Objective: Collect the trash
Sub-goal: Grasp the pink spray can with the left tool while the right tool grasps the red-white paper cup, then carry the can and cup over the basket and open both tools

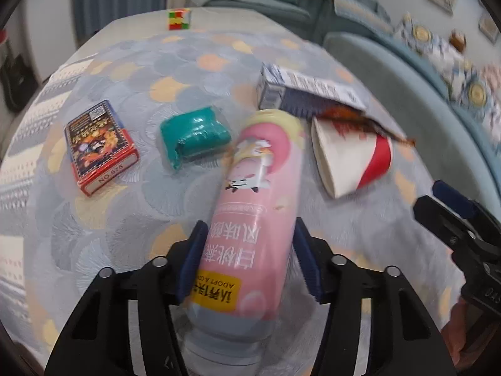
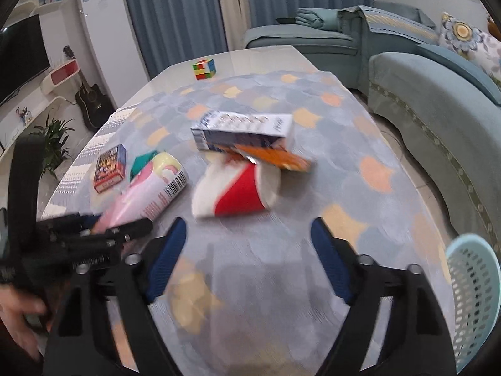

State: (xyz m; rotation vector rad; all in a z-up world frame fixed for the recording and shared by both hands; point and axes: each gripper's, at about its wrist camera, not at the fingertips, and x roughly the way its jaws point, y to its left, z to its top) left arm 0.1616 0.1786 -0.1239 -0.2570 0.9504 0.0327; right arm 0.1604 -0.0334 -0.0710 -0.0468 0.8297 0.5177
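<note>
The left gripper clamps its ribbed blue pads on a smooth pink plastic bottle, a long cylinder tilted above the patterned woven tablecloth. The right gripper stands wide with nothing between its fingers, bare cloth under it and a pale blue perforated basket at the table's near right edge. Beyond lie a crushed red-and-white paper cup, a flat carton, an orange wrapper and a crumpled teal packet, with open cloth around them
</note>
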